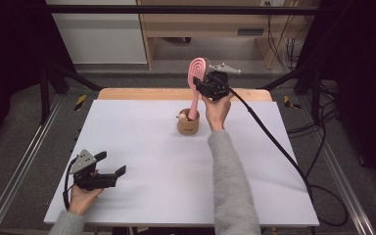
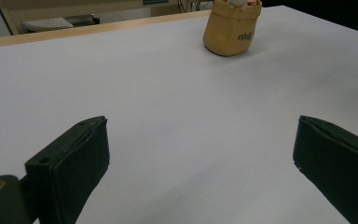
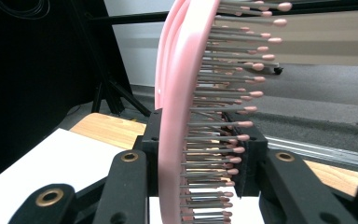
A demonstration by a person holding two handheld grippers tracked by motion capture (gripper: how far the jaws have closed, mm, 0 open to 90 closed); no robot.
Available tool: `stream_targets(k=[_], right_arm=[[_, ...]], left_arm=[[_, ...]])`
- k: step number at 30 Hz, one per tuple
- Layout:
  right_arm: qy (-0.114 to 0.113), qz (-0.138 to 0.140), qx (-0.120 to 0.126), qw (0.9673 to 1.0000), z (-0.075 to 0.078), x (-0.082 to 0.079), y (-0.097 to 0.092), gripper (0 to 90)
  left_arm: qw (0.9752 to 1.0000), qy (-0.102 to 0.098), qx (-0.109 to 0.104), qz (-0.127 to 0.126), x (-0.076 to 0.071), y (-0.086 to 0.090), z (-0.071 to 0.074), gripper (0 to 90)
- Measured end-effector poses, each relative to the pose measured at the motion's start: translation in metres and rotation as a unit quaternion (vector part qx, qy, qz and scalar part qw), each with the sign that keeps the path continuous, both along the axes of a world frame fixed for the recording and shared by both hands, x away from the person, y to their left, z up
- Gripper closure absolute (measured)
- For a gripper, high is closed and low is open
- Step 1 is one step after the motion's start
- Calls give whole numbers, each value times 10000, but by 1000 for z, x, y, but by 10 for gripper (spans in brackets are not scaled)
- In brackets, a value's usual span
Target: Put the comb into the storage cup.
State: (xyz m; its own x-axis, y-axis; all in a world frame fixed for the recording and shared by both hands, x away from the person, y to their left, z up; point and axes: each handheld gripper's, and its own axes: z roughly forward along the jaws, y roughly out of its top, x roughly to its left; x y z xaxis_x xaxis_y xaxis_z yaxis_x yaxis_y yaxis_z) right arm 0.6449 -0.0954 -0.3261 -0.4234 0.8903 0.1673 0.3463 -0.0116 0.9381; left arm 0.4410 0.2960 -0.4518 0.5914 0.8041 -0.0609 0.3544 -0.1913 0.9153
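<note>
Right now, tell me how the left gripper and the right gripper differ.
The left gripper has its jaws wide open with nothing between them; the right gripper is shut on the pink hairbrush. The left gripper sits low over the near left of the white table; the right gripper is raised above the tan holder. Both are black and hand-held.

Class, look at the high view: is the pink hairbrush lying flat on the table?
No: the pink hairbrush stands upright, handle down in the brown cup, clamped by the right gripper.

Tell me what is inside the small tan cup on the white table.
The small tan cup holds the handle end of the pink plastic hairbrush, which the right tongs grip at the head, plus a small pale object at the rim. The cup's wall hides the bottom.
</note>
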Motion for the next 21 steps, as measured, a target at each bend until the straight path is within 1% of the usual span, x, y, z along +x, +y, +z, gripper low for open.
stream_targets(k=[4, 21], right_arm=[[26, -15, -30, 10000, -3, 1, 2, 645], [257, -26, -81, 9996, -19, 2, 7, 644]], left_arm=[[10000, -13, -12, 4, 0, 0, 0, 35], [10000, -20, -10, 5, 0, 0, 1, 35]])
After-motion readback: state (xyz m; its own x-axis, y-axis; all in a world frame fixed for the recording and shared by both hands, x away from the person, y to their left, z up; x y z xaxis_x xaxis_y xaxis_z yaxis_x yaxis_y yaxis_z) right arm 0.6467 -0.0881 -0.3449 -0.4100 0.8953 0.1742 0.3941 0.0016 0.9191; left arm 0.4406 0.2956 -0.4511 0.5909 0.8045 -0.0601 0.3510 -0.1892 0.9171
